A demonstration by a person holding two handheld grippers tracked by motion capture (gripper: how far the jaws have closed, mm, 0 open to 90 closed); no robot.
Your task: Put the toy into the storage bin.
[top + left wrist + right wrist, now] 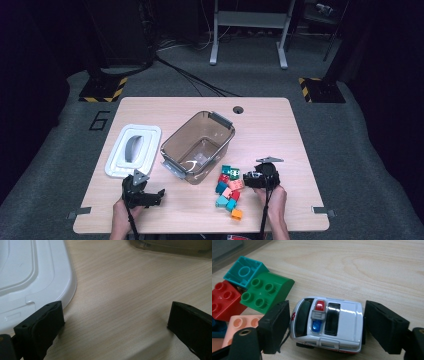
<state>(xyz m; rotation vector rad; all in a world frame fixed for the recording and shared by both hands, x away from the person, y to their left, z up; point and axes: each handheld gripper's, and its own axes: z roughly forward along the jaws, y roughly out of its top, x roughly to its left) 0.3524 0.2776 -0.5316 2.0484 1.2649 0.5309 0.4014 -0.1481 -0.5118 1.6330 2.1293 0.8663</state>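
At the near right of the pale woodgrain table [280, 130], beside studded plastic bricks [259, 291], the right gripper [325, 326] brackets a glossy white toy police car [328, 322], jaws at its ends. The left gripper [116, 322] gapes over bare wood near a smooth white lid [32, 272].

A lab or studio: dark room, grey carpet [360, 165], hazard-striped stand bases [103, 89], floor cables [190, 77].
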